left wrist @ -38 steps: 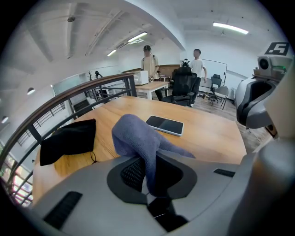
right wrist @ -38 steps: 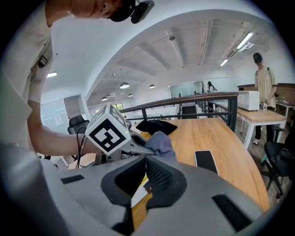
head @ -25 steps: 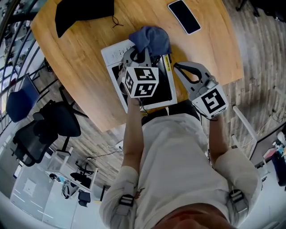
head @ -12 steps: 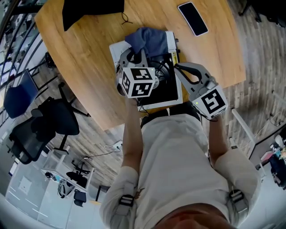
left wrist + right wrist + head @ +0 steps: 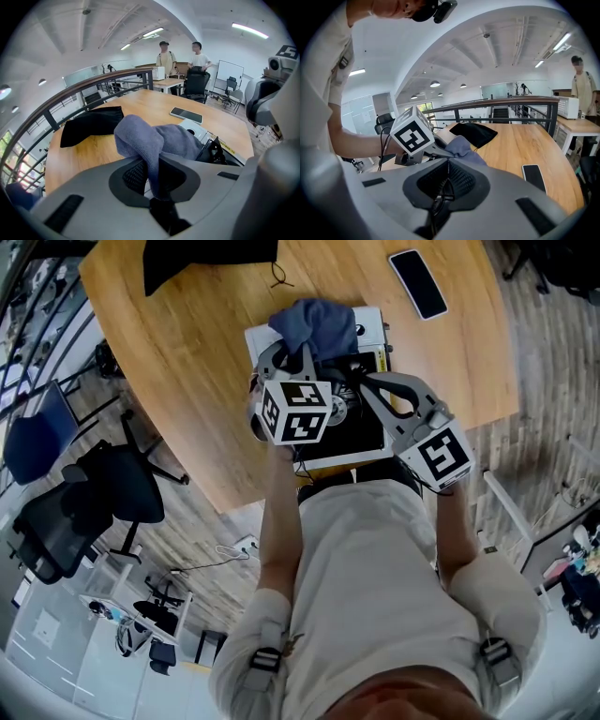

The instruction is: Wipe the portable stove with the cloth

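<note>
Left gripper (image 5: 292, 357) clenched on the blue cloth (image 5: 315, 322), which is bunched at the portable stove's (image 5: 371, 322) 12 o'clock edge; right gripper (image 5: 362, 382), at 3 o'clock, jaws closed together over the stove, which sits on the counter (image 5: 197, 371)

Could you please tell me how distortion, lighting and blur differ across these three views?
Head view: strong fisheye bending the floor, even daylight on the table. Left gripper view: dark round vignette, cloth sharp, bright ceiling strips. Right gripper view: same vignette, phone crisp.
</note>
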Available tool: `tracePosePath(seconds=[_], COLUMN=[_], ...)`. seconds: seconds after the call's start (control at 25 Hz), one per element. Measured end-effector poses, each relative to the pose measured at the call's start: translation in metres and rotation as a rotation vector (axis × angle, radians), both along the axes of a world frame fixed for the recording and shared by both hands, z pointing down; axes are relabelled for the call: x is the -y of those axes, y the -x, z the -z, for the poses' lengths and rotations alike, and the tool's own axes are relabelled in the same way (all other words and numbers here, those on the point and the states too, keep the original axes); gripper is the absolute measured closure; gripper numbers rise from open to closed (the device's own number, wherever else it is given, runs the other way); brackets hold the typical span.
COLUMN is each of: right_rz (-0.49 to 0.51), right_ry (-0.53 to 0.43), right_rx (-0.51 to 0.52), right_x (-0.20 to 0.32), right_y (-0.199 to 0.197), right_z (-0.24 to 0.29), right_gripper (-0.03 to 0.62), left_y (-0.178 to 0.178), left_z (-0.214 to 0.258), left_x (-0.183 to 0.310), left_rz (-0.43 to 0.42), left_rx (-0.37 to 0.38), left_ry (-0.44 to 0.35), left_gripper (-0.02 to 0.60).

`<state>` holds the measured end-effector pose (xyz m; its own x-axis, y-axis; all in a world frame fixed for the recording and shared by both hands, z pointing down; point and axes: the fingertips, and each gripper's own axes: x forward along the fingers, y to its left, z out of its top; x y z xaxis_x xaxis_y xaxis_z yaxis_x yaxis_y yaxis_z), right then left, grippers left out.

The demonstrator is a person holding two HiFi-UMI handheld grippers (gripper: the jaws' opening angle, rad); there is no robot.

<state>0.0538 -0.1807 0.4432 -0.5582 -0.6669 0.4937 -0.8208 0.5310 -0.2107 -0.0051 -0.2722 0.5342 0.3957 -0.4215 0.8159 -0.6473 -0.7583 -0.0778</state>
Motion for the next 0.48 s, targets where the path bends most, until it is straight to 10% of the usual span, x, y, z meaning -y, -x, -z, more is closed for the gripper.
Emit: tracePosePath(seconds=[0.48], right_rz=[0.006], right_ry=[0.009], right_rx=[-0.007], right_x=[0.005], right_y=[0.017], right_z=[-0.002], right_gripper=[0.569], left_y=[0.044], left_z=[-0.001], left_x=[0.018], left_rz=[0.044], left_rx=[0.067], left_ry=[0.022], left_gripper=[0.526])
